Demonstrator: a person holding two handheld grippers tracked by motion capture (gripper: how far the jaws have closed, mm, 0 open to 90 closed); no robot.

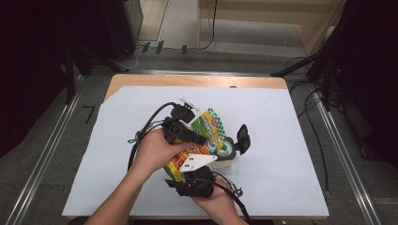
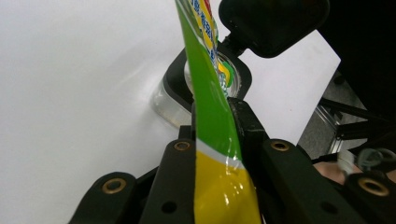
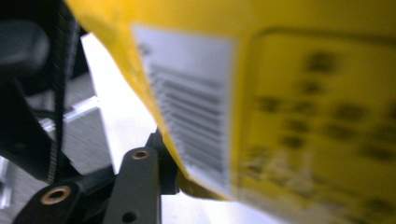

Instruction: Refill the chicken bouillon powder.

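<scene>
A white sheet [image 1: 281,140] covers most of the wooden counter [image 1: 197,80], which stands on grey floor between dark curtains, with metal rails on the floor at either side and black cables trailing at the right. Near the counter's front middle, the left hand [image 1: 152,152] reaches in from the lower left and holds the left gripper [image 1: 199,138] pointing right; in the left gripper view its two black jaws are clamped on the thin edge of a green-and-yellow snack pouch [image 2: 215,140]. The pouch is held up off the sheet, tilted over a clear container [image 1: 228,157] with a black rim, whose black lid [image 1: 243,137] stands flipped up at its far side. The right hand [image 1: 217,197] comes from the bottom edge, its right gripper [image 1: 180,174] at the pouch's lower yellow end; whether those jaws press on the pouch I cannot tell.
</scene>
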